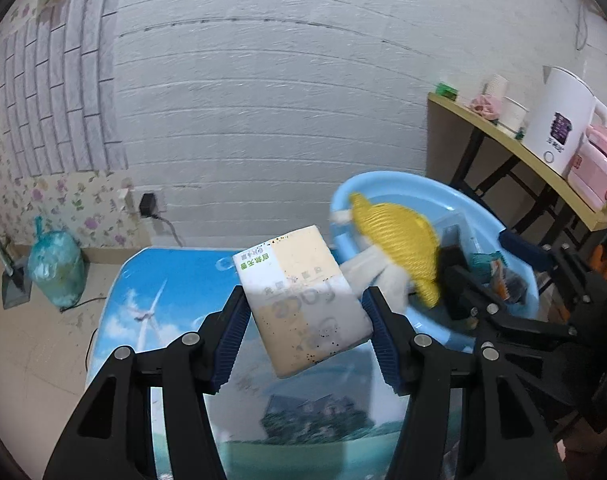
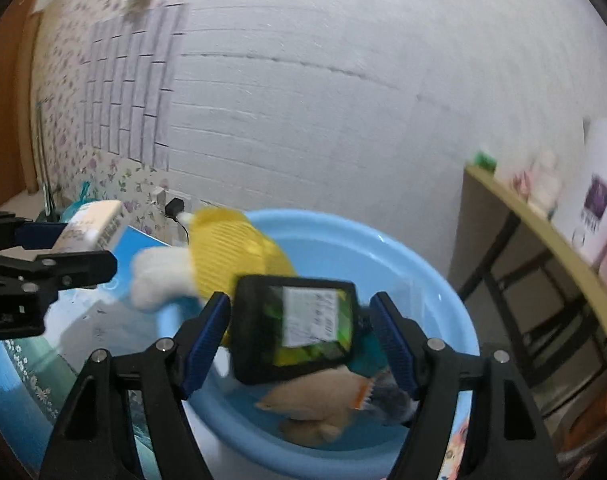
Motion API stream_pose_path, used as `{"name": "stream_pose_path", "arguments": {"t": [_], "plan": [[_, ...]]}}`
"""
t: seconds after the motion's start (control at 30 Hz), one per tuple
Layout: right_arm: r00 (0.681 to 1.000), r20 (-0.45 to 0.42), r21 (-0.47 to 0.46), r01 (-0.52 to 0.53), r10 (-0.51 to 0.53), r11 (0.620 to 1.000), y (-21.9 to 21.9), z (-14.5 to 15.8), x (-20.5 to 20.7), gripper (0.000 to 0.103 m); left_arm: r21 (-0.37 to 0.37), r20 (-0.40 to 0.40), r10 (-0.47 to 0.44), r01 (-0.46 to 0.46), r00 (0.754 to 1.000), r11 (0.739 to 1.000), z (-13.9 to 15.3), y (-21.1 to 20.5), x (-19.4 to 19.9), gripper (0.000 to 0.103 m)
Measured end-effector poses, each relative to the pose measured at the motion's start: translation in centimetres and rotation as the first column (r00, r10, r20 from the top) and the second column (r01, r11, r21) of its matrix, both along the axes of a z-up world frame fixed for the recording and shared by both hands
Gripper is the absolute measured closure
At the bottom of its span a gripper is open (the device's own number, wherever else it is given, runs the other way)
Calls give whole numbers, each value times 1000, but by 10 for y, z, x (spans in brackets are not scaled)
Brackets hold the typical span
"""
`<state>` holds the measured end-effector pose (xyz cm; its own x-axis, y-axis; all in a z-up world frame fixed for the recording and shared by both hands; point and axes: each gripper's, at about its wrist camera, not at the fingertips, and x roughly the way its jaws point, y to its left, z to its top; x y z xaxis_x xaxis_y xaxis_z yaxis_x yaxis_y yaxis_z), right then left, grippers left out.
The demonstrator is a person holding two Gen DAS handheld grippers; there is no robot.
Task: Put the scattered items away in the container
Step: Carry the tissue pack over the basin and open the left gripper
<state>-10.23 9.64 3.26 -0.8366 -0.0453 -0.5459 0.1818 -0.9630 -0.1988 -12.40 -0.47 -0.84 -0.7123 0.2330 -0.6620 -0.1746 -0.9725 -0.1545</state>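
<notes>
My left gripper (image 1: 305, 320) is shut on a beige tissue pack (image 1: 303, 300), held above the picture-printed table (image 1: 151, 304), left of the light blue basin (image 1: 423, 184). My right gripper (image 2: 301, 332) has a black box with a green label (image 2: 295, 328) between its pads over the basin (image 2: 443, 280); there is a small gap on the right side and the box is blurred. A yellow and white glove (image 2: 231, 256) hangs over the basin's rim. A tan item (image 2: 315, 408) and a snack packet (image 2: 383, 392) lie in the basin.
A wooden side table (image 1: 515, 152) at the right holds a white kettle (image 1: 559, 124), paper cups (image 1: 495, 88) and a pink appliance (image 1: 595, 172). A tied green rubbish bag (image 1: 55, 268) and a dustpan (image 1: 13, 284) stand by the wall. A plug (image 1: 147, 204) sits in the wall socket.
</notes>
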Motion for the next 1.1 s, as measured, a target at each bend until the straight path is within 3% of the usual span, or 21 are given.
{"name": "stream_pose_path", "arguments": {"t": [0.07, 0.23, 0.6, 0.8, 1.03, 1.1], "plan": [[1000, 18, -56, -9, 10, 998, 12, 0, -3, 31, -3, -6, -20, 20, 1000, 1000, 3, 10, -2, 46], [999, 27, -56, 19, -17, 998, 23, -4, -8, 31, -14, -10, -81, 80, 997, 997, 8, 38, -4, 46], [998, 53, -156, 46, -38, 987, 58, -7, -8, 31, -50, -8, -145, 144, 989, 988, 8, 85, -19, 46], [998, 43, -172, 48, -41, 984, 73, -2, 1, 31, -28, 11, -131, 131, 991, 991, 7, 97, -28, 46], [996, 50, -195, 88, -80, 977, 97, -3, 7, 31, 38, 62, -197, 195, 978, 980, 3, 110, -22, 45], [995, 60, -206, 92, -81, 974, 100, -5, 8, 31, 37, 74, -190, 188, 979, 981, 2, 112, -21, 37]]}}
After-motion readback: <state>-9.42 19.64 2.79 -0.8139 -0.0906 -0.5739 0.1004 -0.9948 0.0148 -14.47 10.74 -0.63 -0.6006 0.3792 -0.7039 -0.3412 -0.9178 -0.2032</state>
